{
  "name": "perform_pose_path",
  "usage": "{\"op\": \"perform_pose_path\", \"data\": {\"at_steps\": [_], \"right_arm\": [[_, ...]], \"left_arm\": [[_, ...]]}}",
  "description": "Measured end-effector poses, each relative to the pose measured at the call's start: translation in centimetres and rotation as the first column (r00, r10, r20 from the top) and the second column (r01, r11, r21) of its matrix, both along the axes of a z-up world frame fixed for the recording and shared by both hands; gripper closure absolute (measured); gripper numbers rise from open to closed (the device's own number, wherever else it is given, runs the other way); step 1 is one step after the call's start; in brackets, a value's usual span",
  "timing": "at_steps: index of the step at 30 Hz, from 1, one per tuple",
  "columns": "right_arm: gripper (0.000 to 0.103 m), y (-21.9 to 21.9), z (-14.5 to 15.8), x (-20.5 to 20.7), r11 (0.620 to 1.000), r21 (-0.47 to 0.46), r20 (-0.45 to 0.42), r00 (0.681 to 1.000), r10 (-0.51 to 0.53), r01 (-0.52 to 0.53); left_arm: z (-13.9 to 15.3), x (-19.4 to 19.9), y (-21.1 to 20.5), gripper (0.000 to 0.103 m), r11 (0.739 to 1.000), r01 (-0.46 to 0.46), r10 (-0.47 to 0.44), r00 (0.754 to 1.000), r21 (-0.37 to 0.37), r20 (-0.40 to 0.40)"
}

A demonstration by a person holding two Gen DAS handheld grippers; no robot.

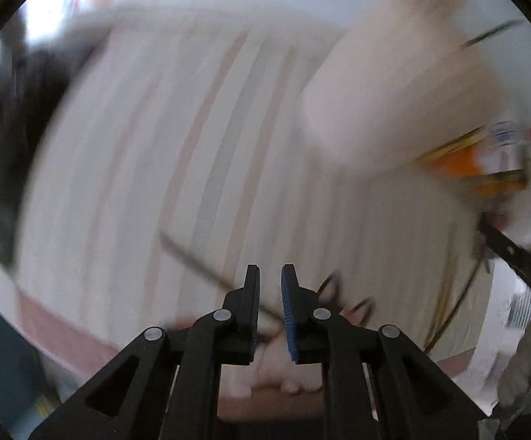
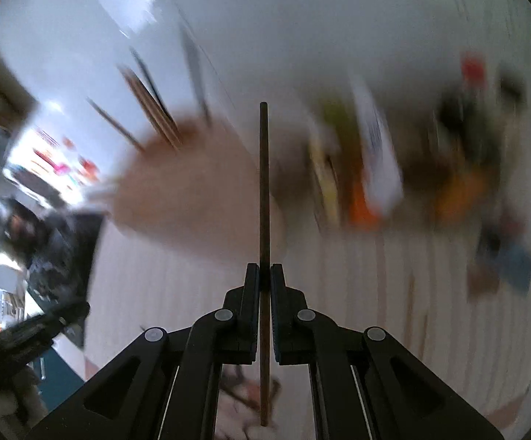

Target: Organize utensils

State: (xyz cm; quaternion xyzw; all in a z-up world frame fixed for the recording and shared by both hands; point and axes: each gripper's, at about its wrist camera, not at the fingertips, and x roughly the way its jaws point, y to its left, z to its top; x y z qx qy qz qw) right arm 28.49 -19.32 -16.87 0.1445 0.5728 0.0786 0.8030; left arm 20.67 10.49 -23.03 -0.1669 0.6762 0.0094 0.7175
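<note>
My right tongs point(image 2: 264, 275) are clamped on a single dark brown chopstick point(image 2: 264, 190), a thin, straight, matte stick that looks like wood. It runs along the line of the fingers, far past the tips and back between them. Ahead and to the left of these tongs stands a brownish holder point(image 2: 192, 183), badly blurred, with several more dark sticks point(image 2: 148, 110) rising out of it at a slant. So I judge some utensils are already stowed and this one is on its way to join them.

My left tongs point(image 1: 270, 286) stand at a narrow gap, and I see nothing pressed between the pads; the one pad that shows has a blue ribbed face. A thin dark stick point(image 1: 199, 267) lies on the cloth below, crossing under the fingertips from the left, and it looks like the next to be collected. Just right of these tongs a few more thin strands show, too smeared to name.

The striped cloth point(image 1: 155, 165) under both tongs is pale with soft pink and grey stripes. Beyond my right tongs, to the right, sits a cluster of orange, yellow and white packets point(image 2: 368, 168), too blurred to say more.
</note>
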Motion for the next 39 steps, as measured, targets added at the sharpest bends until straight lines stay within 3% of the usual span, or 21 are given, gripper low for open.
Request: {"op": "perform_pose_path", "data": {"at_steps": [3,5,7,12,13,16,18,20,21,24,26,28,32,33,35,36,39], "right_arm": [[0.097,-0.5,-5.1,-1.9,0.999,-0.037,-0.106,0.994,-0.023,0.019],[0.097,-0.6,-7.4,-2.7,0.998,-0.061,-0.144,0.989,-0.037,0.029],[0.097,-0.5,-9.3,-3.4,0.997,-0.073,-0.177,0.983,-0.048,0.036],[0.097,0.3,-11.7,-4.1,0.993,-0.118,-0.209,0.977,-0.043,0.018],[0.097,0.7,-11.9,-4.3,0.993,-0.121,-0.211,0.977,-0.040,0.015],[0.097,1.5,-12.3,-4.7,0.991,-0.135,-0.216,0.976,-0.026,-0.003],[0.097,2.0,-12.4,-4.8,0.991,-0.134,-0.223,0.975,-0.019,-0.011],[0.097,2.2,-12.9,-5.0,0.990,-0.140,-0.232,0.973,-0.010,-0.023],[0.097,2.0,-13.1,-4.9,0.990,-0.140,-0.238,0.971,-0.009,-0.025],[0.097,1.7,-12.9,-5.0,0.992,-0.126,-0.245,0.969,-0.018,-0.014],[0.097,1.4,-12.7,-5.2,0.993,-0.118,-0.244,0.969,-0.024,-0.005],[0.097,1.1,-12.6,-5.5,0.994,-0.109,-0.242,0.970,-0.034,0.008],[0.097,0.9,-13.1,-5.6,0.995,-0.102,-0.244,0.969,-0.045,0.020],[0.097,0.8,-13.2,-5.7,0.994,-0.104,-0.245,0.969,-0.044,0.019],[0.097,0.8,-13.2,-6.0,0.994,-0.112,-0.247,0.968,-0.039,0.012],[0.097,0.9,-13.3,-6.1,0.993,-0.116,-0.249,0.968,-0.037,0.008],[0.097,1.1,-13.8,-6.6,0.991,-0.131,-0.255,0.966,-0.030,-0.004]], "left_arm": [[-5.8,-1.7,1.7,0.092,0.983,-0.175,0.166,0.975,-0.054,-0.147],[-7.4,-1.8,1.8,0.092,0.977,-0.207,0.196,0.967,-0.055,-0.164],[-8.0,-1.8,1.7,0.094,0.976,-0.219,0.217,0.964,0.005,-0.151],[-8.2,-0.2,-0.8,0.103,0.992,-0.058,0.066,0.996,0.116,-0.067],[-8.3,0.3,-1.9,0.103,0.990,0.017,-0.010,0.999,0.138,-0.053],[-8.2,1.1,-4.9,0.103,0.953,0.219,-0.217,0.976,0.211,-0.031],[-8.4,1.5,-5.5,0.103,0.948,0.250,-0.249,0.968,0.198,-0.029],[-8.4,1.6,-4.9,0.103,0.965,0.214,-0.207,0.977,0.152,-0.058],[-8.0,1.4,-3.9,0.101,0.985,0.153,-0.150,0.987,0.084,-0.050],[-7.2,-0.2,-1.0,0.097,1.000,-0.004,0.003,0.996,-0.018,-0.089],[-7.4,-1.6,0.4,0.089,0.995,-0.080,0.072,0.989,-0.065,-0.126],[-8.1,-3.4,1.6,0.074,0.984,-0.158,0.143,0.975,-0.083,-0.168],[-10.1,-4.1,1.8,0.073,0.967,-0.239,0.214,0.952,-0.090,-0.220],[-10.0,-4.0,1.7,0.074,0.967,-0.246,0.230,0.955,-0.069,-0.187],[-9.8,-3.8,0.7,0.079,0.979,-0.203,0.199,0.970,-0.012,-0.141],[-9.7,-3.1,-0.3,0.095,0.990,-0.137,0.140,0.985,0.040,-0.101],[-9.4,-2.0,-2.4,0.094,0.995,0.006,-0.001,0.999,0.095,-0.047]]}}
